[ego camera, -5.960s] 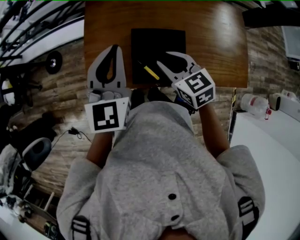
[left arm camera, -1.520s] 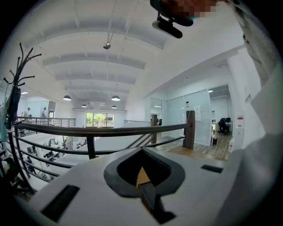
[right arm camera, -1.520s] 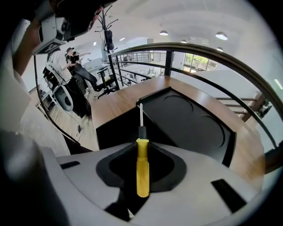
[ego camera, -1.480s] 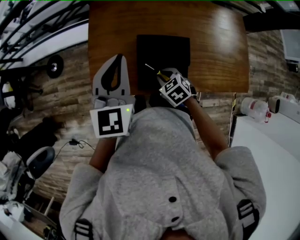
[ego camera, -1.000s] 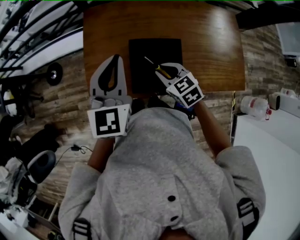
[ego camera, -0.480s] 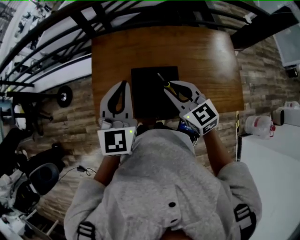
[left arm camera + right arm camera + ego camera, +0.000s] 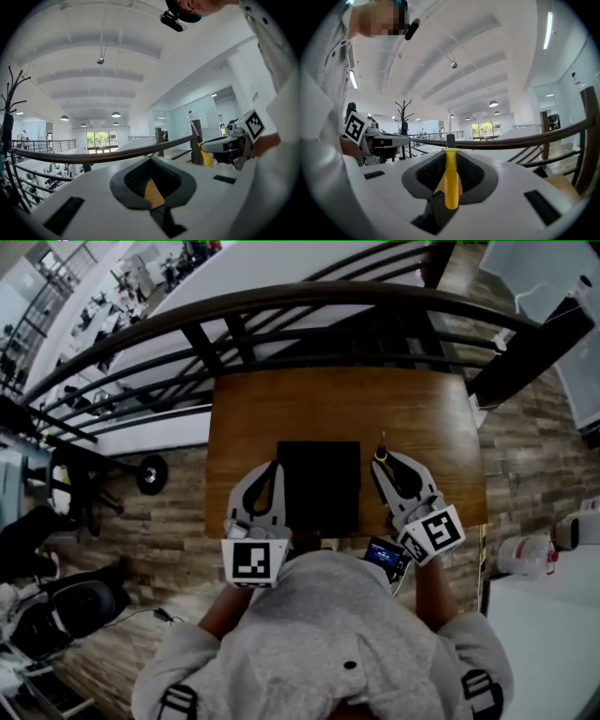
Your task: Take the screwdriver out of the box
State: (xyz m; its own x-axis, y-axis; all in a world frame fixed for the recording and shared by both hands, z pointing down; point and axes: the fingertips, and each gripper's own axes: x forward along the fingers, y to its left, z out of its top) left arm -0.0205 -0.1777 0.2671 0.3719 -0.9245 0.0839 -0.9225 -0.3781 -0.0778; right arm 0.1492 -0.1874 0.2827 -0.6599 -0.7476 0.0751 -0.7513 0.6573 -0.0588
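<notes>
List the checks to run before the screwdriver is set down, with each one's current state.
1. Screwdriver clamped between the right gripper's jaws: ok.
2. Screwdriver outside the box, to its right: ok.
3. Left gripper holds nothing: ok.
4. Bare table right of the box for a set-down: ok.
5. Grip tight enough not to slip: cannot tell.

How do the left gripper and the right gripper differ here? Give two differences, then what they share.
The right gripper grips a yellow-handled screwdriver between its jaws; the left gripper has its jaws together on nothing. The left gripper sits by the black box's left edge; the right gripper is off the box's right side, over bare table. Both point away from the person.
</notes>
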